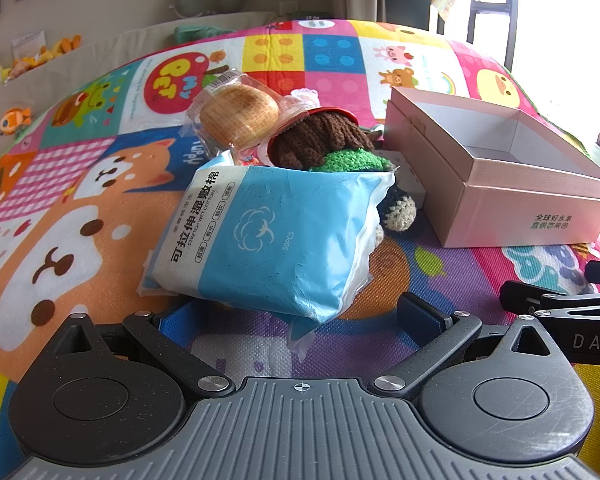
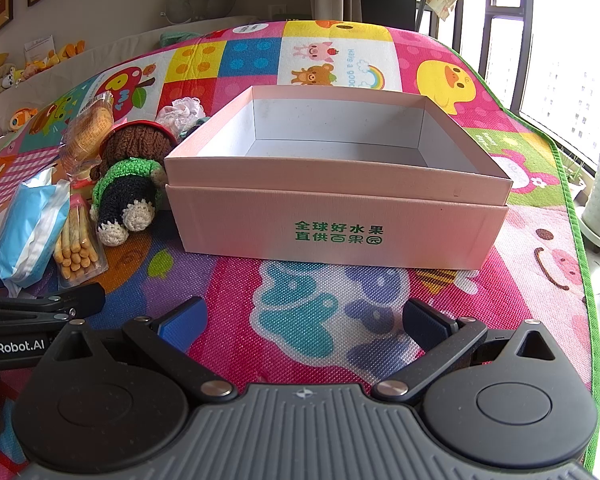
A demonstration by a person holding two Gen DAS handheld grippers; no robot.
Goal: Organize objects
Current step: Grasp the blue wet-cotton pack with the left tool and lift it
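Left gripper [image 1: 300, 312]: jaws spread wide, nothing between the pads. Cotton pack [image 1: 276, 236] lies just ahead of them, its near corner over the gap, not pinched. Beyond the pack: wrapped bun [image 1: 240, 116], then knit doll [image 1: 320, 140] leaning against it. Pink box [image 1: 500, 184] ahead and right of the jaws, open top.

Right gripper [image 2: 304, 320]: jaws spread, holding nothing, over the mat [image 2: 300, 280]. Ahead-left: pack [image 2: 28, 224], biscuit sticks [image 2: 76, 248], doll [image 2: 128, 192]. Box [image 2: 340, 200] straight ahead, apart from the jaws.
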